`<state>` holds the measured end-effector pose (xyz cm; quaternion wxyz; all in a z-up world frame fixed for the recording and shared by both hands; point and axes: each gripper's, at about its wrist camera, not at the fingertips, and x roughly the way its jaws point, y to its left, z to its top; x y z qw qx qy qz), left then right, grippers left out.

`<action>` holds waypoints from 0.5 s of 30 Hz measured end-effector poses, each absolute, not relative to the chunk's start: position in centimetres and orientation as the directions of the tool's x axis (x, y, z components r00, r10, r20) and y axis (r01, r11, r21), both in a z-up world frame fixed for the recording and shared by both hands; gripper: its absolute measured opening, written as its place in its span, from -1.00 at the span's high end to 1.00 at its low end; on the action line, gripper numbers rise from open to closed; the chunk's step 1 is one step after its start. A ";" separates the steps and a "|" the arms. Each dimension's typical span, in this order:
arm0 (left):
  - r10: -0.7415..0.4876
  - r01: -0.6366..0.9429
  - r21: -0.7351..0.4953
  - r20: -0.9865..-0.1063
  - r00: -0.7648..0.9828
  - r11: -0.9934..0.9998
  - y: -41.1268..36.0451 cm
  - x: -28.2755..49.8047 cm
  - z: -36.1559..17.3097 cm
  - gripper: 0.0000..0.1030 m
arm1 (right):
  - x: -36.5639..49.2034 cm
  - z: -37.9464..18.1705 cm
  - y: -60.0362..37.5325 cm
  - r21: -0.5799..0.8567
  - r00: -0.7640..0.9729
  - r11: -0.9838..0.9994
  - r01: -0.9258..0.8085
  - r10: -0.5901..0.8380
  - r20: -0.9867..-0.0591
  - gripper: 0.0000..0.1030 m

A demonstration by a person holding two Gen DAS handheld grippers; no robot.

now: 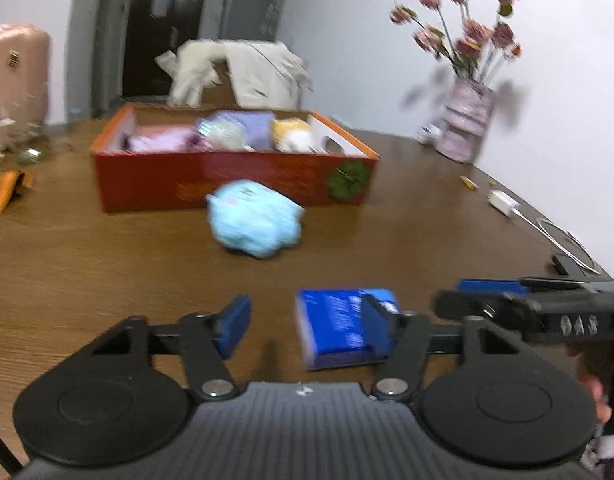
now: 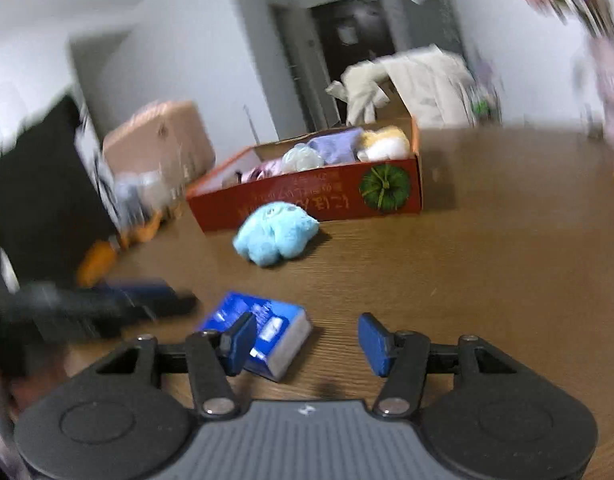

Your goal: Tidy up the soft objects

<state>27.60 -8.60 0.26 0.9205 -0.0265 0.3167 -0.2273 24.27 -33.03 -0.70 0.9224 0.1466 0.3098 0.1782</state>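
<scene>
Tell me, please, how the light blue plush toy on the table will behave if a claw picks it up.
The light blue plush toy looks fluffy and lumpy, so it would probably squash between the fingers and sag. It seems light for its bulk, likely lifting easily. Slumped flat on the table, it should hardly roll.

print on red box and blue pack, too blurred to read

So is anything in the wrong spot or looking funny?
Yes. The light blue plush toy lies on the table, outside the red box that already holds other soft things. The blue packet lies loose too, near the open left claw and the open right claw.
</scene>
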 end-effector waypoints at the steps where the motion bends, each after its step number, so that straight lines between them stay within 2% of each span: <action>1: -0.441 0.403 -0.204 -0.580 0.685 0.892 -9.0 27.8 -0.1 0.20 | 24.6 -1.2 -33.3 0.428 0.739 0.879 -0.210 0.430 -0.519 -0.05; 2: -0.442 0.396 -0.216 -0.589 0.676 0.893 -9.2 28.0 -0.4 0.26 | 24.9 -1.6 -33.2 0.447 0.735 0.872 -0.200 0.435 -0.520 0.01; 4: -0.445 0.372 -0.252 -0.613 0.653 0.893 -9.2 28.6 -1.1 0.51 | 25.2 -2.4 -32.3 0.463 0.727 0.862 -0.206 0.452 -0.516 0.15; 8: -0.515 0.378 -0.350 -0.605 0.607 0.857 -8.7 28.0 -0.8 0.54 | 25.9 -3.6 -31.5 0.496 0.724 0.853 -0.162 0.444 -0.527 0.48; 12: -0.477 0.345 -0.329 -0.606 0.636 0.879 -8.5 28.1 -1.0 0.52 | 26.1 -3.8 -31.1 0.503 0.725 0.849 -0.162 0.448 -0.522 0.49; 15: -0.488 0.321 -0.369 -0.620 0.614 0.872 -8.3 28.8 -1.4 0.52 | 26.0 -3.7 -31.0 0.497 0.722 0.851 -0.167 0.449 -0.527 0.49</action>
